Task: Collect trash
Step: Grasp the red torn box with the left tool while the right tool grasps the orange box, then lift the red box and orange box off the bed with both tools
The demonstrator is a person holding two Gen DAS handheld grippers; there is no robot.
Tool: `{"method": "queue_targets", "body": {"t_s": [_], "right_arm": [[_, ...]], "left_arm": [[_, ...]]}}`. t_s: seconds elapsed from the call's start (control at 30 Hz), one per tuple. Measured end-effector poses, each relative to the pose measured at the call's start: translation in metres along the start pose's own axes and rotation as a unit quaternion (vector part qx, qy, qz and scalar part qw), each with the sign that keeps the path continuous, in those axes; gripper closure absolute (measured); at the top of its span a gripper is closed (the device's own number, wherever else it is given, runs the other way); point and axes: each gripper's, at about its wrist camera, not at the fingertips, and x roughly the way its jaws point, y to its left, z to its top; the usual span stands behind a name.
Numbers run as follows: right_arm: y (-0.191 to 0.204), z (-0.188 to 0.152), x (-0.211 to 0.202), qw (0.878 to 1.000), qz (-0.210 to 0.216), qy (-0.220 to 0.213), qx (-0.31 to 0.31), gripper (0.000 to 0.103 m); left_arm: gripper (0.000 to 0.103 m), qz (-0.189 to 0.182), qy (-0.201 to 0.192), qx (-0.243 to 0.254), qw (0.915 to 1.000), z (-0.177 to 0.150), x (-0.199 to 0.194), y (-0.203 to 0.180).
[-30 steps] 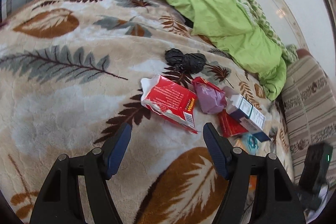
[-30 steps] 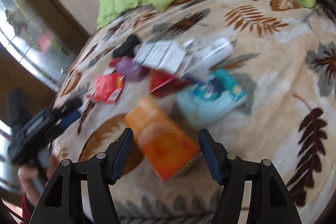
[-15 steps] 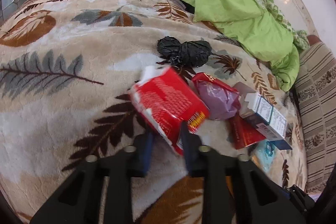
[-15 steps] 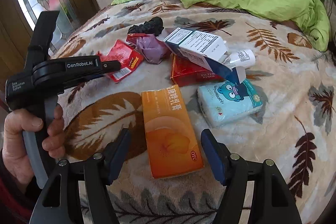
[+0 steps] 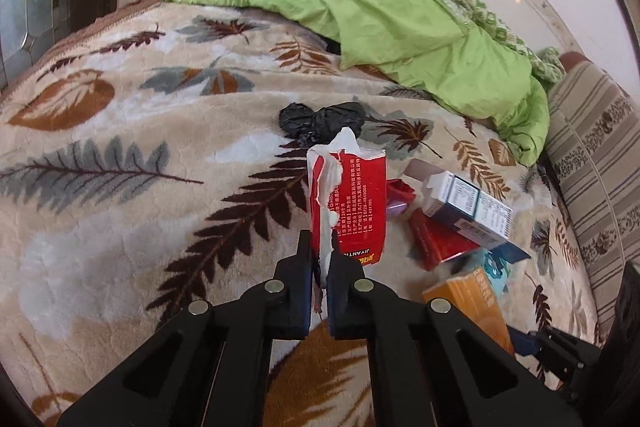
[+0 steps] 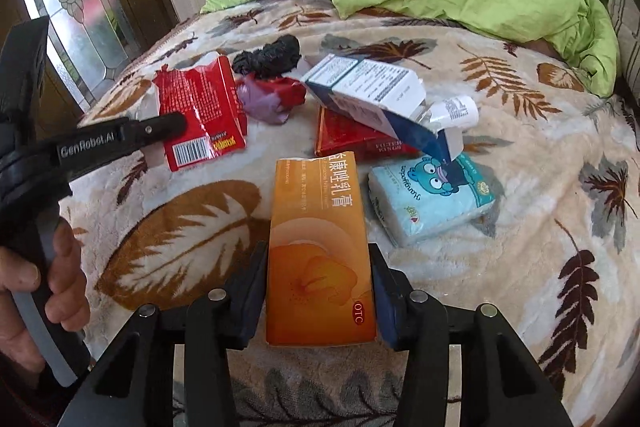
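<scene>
Pinching the torn red cardboard carton (image 5: pixel 352 203) flat, the left gripper (image 5: pixel 320 267) is clenched, while the right gripper (image 6: pixel 318 291), jaws just closing, brackets the orange rectangular box (image 6: pixel 320 247) at six o'clock.

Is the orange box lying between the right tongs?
Yes, in the right wrist view the orange box lies flat on the blanket with the right tongs straddling its near end.
</scene>
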Motion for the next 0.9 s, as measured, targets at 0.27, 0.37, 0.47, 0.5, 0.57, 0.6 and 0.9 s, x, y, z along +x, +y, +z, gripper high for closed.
{"method": "queue_targets", "body": {"t_s": [0.27, 0.37, 0.47, 0.5, 0.57, 0.6, 0.9], "right_arm": [[-0.005, -0.002, -0.037, 0.997, -0.008, -0.068, 0.026, 0.053], [-0.010, -0.002, -0.051, 0.994, -0.015, -0.093, 0.046, 0.053], [-0.016, -0.006, -0.060, 0.992, -0.017, -0.105, 0.070, 0.053], [-0.017, -0.008, -0.062, 0.991, -0.015, -0.105, 0.077, 0.053], [-0.019, -0.013, -0.066, 0.991, -0.016, -0.106, 0.085, 0.053], [-0.019, -0.016, -0.069, 0.990, -0.017, -0.108, 0.086, 0.053], [-0.024, -0.042, -0.095, 0.987, -0.031, -0.125, 0.093, 0.053]], "left_arm": [[0.098, -0.013, -0.042, 0.029, 0.9986, -0.008, -0.030, -0.016], [0.098, -0.011, -0.054, 0.042, 0.9976, -0.013, -0.039, -0.023], [0.098, -0.006, -0.062, 0.062, 0.9961, -0.021, -0.048, -0.035], [0.098, -0.005, -0.063, 0.069, 0.9956, -0.024, -0.050, -0.039], [0.098, -0.008, -0.063, 0.078, 0.9949, -0.032, -0.055, -0.046], [0.098, -0.008, -0.063, 0.084, 0.9944, -0.036, -0.058, -0.049], [0.098, 0.012, -0.073, 0.133, 0.9884, -0.072, -0.082, -0.081]]}}
